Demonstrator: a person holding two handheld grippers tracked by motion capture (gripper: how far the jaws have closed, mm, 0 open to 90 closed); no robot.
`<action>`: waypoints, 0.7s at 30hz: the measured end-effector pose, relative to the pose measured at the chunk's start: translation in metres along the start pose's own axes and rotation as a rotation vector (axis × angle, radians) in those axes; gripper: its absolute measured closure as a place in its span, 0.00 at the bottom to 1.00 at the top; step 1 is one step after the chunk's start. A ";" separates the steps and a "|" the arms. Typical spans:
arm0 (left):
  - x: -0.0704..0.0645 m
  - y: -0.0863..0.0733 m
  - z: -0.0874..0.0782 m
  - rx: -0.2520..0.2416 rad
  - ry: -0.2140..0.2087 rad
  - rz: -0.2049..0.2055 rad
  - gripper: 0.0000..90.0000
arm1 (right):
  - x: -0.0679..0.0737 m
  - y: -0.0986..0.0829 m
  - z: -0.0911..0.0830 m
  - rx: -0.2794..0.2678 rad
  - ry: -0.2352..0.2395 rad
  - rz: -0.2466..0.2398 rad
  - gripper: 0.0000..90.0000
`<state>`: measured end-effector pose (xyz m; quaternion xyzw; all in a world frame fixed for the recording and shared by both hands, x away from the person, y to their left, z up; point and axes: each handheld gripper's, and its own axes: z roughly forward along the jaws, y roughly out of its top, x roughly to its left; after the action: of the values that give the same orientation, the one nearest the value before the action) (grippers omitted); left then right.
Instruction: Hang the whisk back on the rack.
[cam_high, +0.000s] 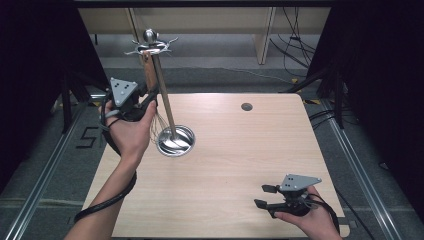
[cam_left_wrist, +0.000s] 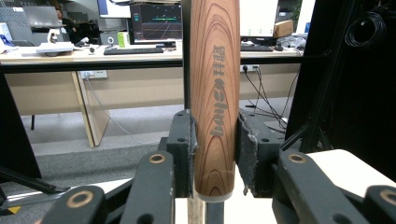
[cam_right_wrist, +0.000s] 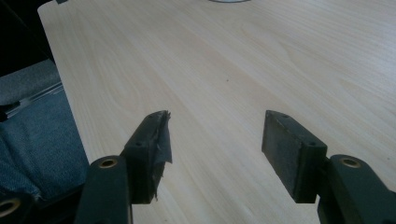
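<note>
The wooden handle (cam_left_wrist: 215, 98) bears grey lettering reading roughly "bayco" followed by two Chinese characters.

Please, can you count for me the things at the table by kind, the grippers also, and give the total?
Whisk with wooden handle, held upright by the left gripper: 1
Metal stand with hooks, its round base on the table: 1
Grippers, the left one and the right gripper: 2
Total: 4

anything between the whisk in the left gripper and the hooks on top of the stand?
Nothing visible. The left gripper holds the whisk by its wooden handle, right beside the stand. The hooks above carry nothing. The right gripper idles open, far off.
</note>
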<state>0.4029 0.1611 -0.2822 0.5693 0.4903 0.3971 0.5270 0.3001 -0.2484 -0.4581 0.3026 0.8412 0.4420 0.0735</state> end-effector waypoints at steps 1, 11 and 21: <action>0.000 0.000 0.000 0.000 0.000 0.000 0.75 | 0.000 0.000 0.000 0.000 0.000 0.000 0.47; 0.000 -0.001 0.007 0.002 0.004 -0.002 0.75 | 0.000 0.000 0.000 -0.002 0.003 -0.007 0.47; 0.000 0.000 0.013 0.003 0.007 -0.005 0.75 | -0.002 0.000 -0.001 -0.007 -0.006 -0.033 0.47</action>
<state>0.4155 0.1580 -0.2840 0.5676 0.4942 0.3972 0.5252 0.3018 -0.2501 -0.4580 0.2897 0.8443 0.4428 0.0843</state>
